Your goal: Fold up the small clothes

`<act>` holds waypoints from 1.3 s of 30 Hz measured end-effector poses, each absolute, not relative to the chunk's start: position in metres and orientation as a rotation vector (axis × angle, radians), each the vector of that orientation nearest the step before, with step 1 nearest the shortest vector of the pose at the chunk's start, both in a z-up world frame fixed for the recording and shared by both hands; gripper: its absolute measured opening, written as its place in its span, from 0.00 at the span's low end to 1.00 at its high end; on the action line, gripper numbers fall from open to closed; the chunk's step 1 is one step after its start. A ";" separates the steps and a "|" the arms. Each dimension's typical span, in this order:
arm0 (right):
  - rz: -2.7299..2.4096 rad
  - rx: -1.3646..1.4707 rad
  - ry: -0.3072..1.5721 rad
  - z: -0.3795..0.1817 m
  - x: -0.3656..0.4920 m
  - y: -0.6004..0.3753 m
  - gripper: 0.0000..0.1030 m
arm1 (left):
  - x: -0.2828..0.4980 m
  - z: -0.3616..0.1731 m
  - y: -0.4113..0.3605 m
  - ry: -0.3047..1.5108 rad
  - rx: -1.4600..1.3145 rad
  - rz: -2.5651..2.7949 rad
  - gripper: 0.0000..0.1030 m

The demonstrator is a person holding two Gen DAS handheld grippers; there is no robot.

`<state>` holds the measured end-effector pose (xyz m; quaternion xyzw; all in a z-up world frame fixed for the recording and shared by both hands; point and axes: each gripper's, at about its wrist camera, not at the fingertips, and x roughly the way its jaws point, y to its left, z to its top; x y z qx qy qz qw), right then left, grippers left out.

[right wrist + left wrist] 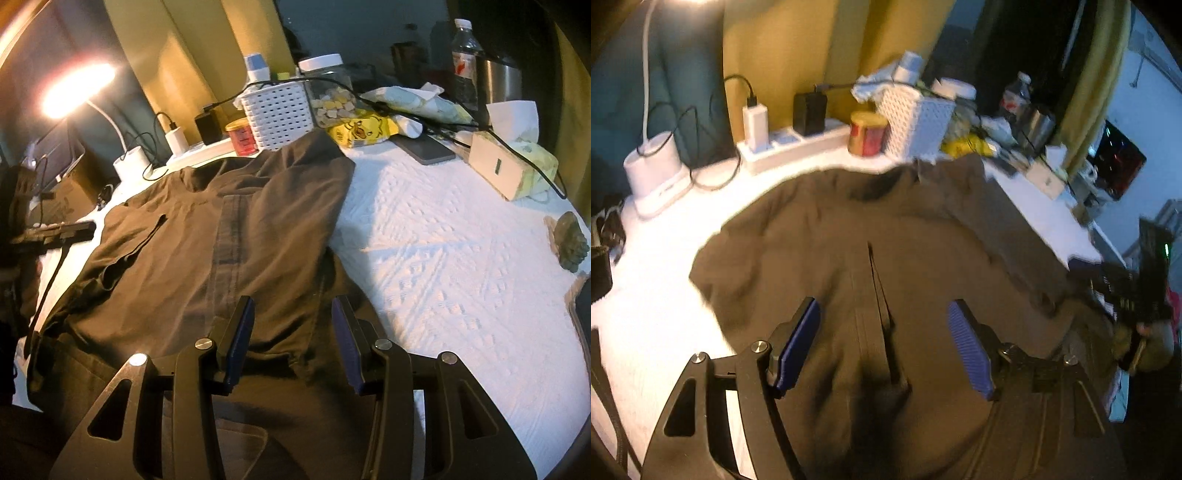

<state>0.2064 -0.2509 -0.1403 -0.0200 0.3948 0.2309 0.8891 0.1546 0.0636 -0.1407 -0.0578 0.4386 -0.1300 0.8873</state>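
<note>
A dark olive-brown pair of shorts (879, 236) lies spread on the white textured table cover (657, 310); it also shows in the right wrist view (207, 229), with one leg reaching back to the white basket. My left gripper (882, 325) is open above the garment's middle seam, its blue pads apart. My right gripper (291, 321) is open just above the garment's near right edge, nothing between its pads. The right gripper also shows at the far right of the left wrist view (1137, 295), blurred.
Along the back stand a white power strip with chargers (790, 144), a red-and-gold tin (866, 133), a white perforated basket (277, 110), a jar, a water bottle (465, 48), a tissue box (509, 166) and a phone (424, 147). A lamp base (653, 173) stands at left.
</note>
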 end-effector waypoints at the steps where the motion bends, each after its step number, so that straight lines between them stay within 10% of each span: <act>1: 0.484 -0.044 0.819 -0.140 0.205 -0.249 0.45 | 0.146 -0.145 0.061 0.924 -0.101 -0.276 0.69; 14: 0.543 -0.069 0.828 -0.144 0.193 -0.225 0.45 | 0.114 -0.182 0.041 1.017 -0.088 -0.388 0.39; 39: 0.628 -0.125 0.948 -0.165 0.180 -0.195 0.56 | 0.104 -0.185 0.039 1.001 0.006 -0.404 0.39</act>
